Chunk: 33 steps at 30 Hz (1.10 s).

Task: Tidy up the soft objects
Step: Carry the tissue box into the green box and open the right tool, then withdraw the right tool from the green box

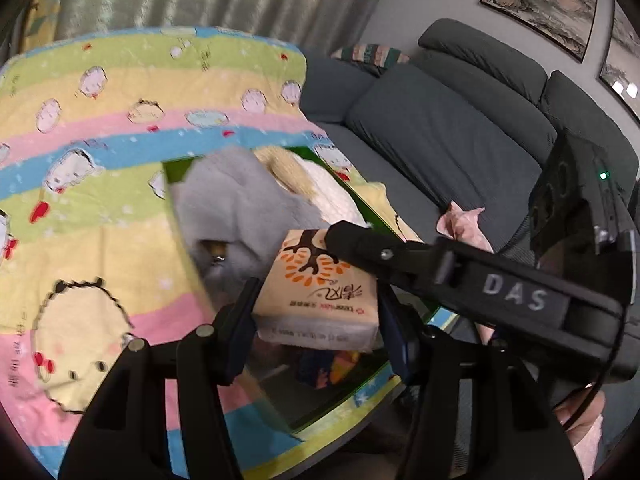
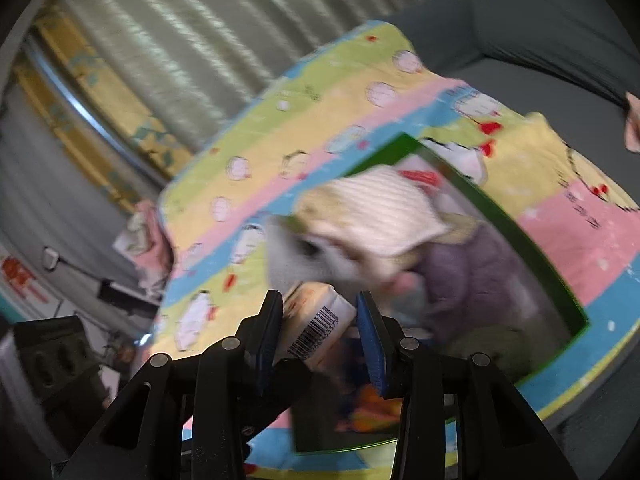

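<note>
Left gripper (image 1: 316, 316) clamps beige tissue pack (image 1: 316, 292) | right gripper (image 2: 316, 332) clamps it too

Glossy plastic-wrapped tissue pack (image 1: 318, 296); fluffy grey plush (image 1: 228, 208); matt printed cotton blanket (image 1: 120, 128)

Tissue pack (image 1: 318, 292) above box (image 1: 360, 400) of plush toys (image 1: 236, 204).
</note>
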Tool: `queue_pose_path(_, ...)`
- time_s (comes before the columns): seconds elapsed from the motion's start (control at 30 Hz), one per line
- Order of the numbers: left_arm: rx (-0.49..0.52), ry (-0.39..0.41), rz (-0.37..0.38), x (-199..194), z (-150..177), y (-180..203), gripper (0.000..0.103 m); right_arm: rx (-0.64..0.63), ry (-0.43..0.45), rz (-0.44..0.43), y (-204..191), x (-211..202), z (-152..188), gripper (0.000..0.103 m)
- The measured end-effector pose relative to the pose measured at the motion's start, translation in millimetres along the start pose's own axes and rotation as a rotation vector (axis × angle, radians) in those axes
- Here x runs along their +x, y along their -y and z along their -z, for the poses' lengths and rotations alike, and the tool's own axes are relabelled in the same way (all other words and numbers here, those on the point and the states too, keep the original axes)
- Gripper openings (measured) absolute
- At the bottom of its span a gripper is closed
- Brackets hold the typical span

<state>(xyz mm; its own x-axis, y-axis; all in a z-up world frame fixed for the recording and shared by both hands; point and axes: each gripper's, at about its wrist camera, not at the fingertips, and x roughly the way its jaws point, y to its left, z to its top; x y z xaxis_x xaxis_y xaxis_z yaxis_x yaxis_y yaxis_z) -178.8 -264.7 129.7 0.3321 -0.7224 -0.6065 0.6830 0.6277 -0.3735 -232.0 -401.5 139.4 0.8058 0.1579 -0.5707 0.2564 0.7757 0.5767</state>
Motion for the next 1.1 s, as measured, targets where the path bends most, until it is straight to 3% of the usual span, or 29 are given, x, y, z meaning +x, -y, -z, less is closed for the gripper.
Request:
queue_pose_path(0.17, -0.009, -0.035, 0.014, 13, 4, 0, 0.056, 0.040, -0.025, 0.057, 24, 10, -1, 0.041)
queue_pose_path(0.27, -0.011, -0.032, 0.011, 11, 4, -1, 0.069, 0.047, -0.030, 0.064, 28, 9, 0, 0.042)
queue_pose_path(0.37, -0.005, -0.010, 0.030, -2, 3, 4, 0.081, 0.039, -0.010, 0.113, 25, 8, -2, 0.053)
queue_pose_path(0.5, 0.044, 0.033, -0.030, -26, -4, 14, 0.093, 0.026, 0.050, 0.174, 23, -5, -4, 0.068)
queue_pose_path(0.53, 0.052, 0.040, -0.038, -29, -5, 15, 0.101, 0.026, 0.070, 0.180, 23, -11, -4, 0.070)
queue_pose_path(0.6, 0.063, 0.061, -0.057, -40, -7, 18, 0.102, 0.019, 0.111, 0.193, 20, -24, -5, 0.078)
queue_pose_path(0.87, 0.035, 0.087, -0.052, -52, -7, 12, 0.102, -0.029, 0.229, 0.289, 5, -63, -4, 0.081)
queue_pose_path(1.1, 0.021, 0.091, -0.051, -54, -7, 6, 0.102, -0.045, 0.232, 0.316, 0, -66, -4, 0.081)
